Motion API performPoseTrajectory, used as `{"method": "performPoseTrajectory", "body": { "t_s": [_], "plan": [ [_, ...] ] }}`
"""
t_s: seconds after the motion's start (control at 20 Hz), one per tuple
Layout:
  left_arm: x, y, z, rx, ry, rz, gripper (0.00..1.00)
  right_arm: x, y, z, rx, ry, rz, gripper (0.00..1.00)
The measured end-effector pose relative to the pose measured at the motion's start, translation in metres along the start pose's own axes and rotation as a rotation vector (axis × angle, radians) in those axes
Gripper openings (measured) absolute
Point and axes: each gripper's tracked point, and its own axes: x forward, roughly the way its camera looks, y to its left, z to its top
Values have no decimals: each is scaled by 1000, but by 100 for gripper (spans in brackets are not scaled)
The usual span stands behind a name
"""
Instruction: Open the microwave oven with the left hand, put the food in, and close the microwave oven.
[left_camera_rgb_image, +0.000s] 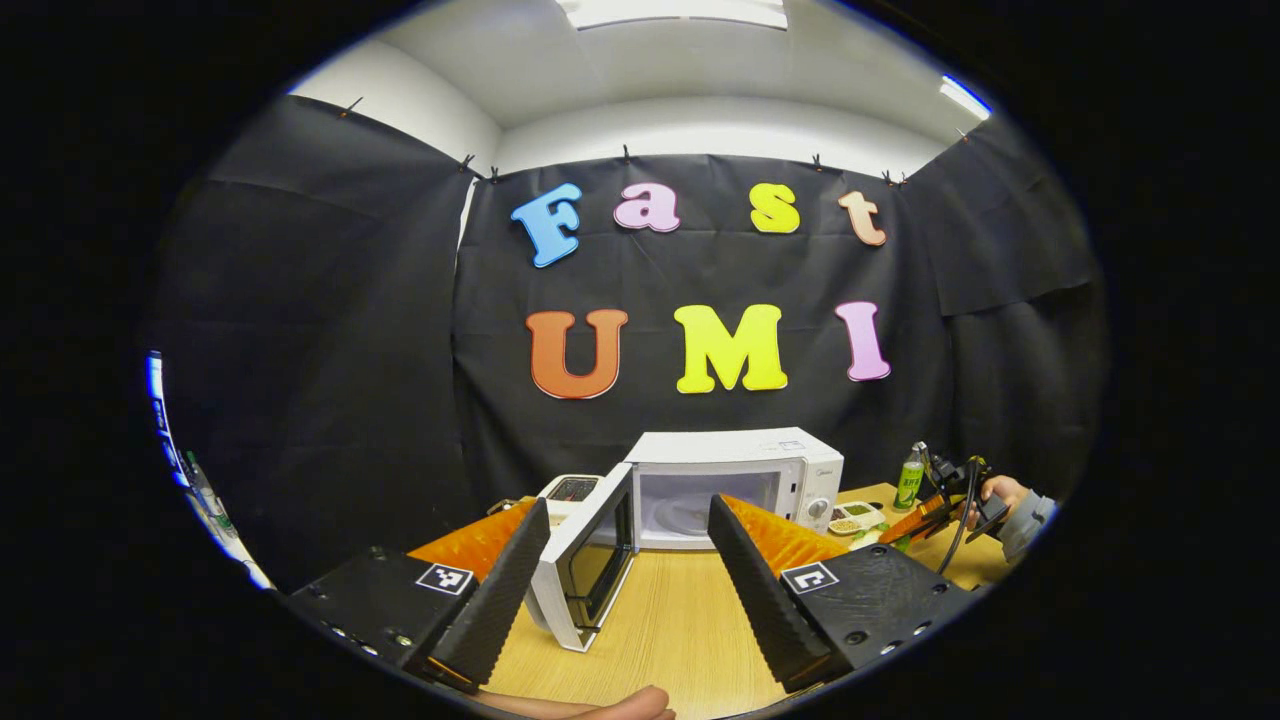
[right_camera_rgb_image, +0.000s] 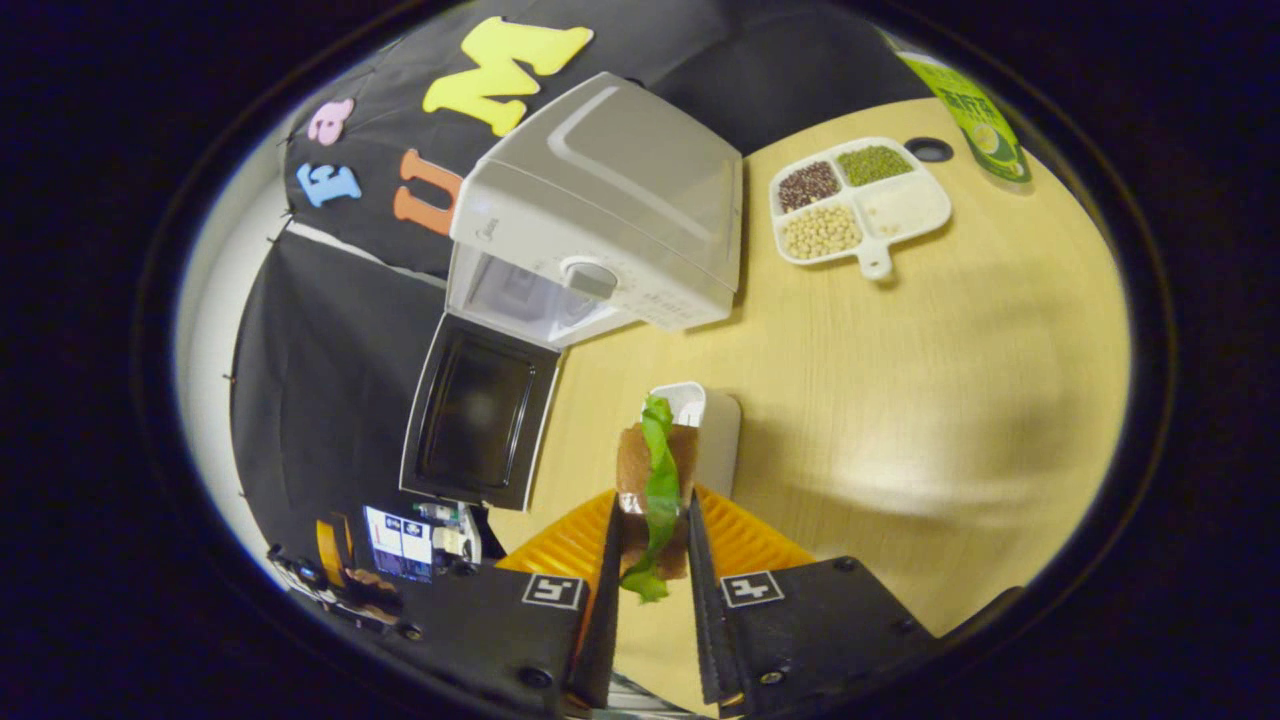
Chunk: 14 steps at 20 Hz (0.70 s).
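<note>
Both jobs split: left gripper (left_camera_rgb_image: 628, 570) fingers spread, empty; right gripper (right_camera_rgb_image: 652, 560) clenched on food (right_camera_rgb_image: 655, 470), should travel level into microwave (right_camera_rgb_image: 600, 210) past door (right_camera_rgb_image: 480, 410).

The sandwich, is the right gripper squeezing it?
Touching. In the right gripper view, the right gripper has both fingers pressed against the sides of the sandwich, holding it up above the table.

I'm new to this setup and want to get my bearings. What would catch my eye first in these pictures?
The white microwave at the back of the wooden table, its door swung wide open toward the left gripper, whose fingers are spread. Next, the right gripper, shut on the food, a brown slice with a green leaf, above the table. Behind it lies a divided dish of beans.
</note>
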Motion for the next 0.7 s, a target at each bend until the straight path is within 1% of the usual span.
{"method": "performPoseTrajectory", "body": {
  "t_s": [0.05, 0.1, 0.15, 0.35, 0.45, 0.6, 0.7],
  "plan": [
    [-3, 2, 7, 9, -17, -2, 96, -10, 3, -2, -25, -11, -9, 26],
    [-6, 3, 10, 20, -29, -3, 96, -17, 7, -3, -36, -25, -18, 26],
    [-8, 3, 12, 30, -39, -6, 96, -23, 14, -2, -53, -47, -36, 34],
    [-20, 2, 19, 37, -59, -23, 95, -58, 34, -3, -168, -141, -140, 34],
    [-25, 3, 19, 31, -63, -29, 95, -75, 48, -5, -244, -194, -194, 34],
    [-33, 0, 13, 33, -55, -41, 95, -93, 68, -13, -399, -265, -295, 34],
    [-42, 8, 11, 81, -61, -2, 96, -102, 79, -25, -510, -293, -373, 34]
  ]
}}
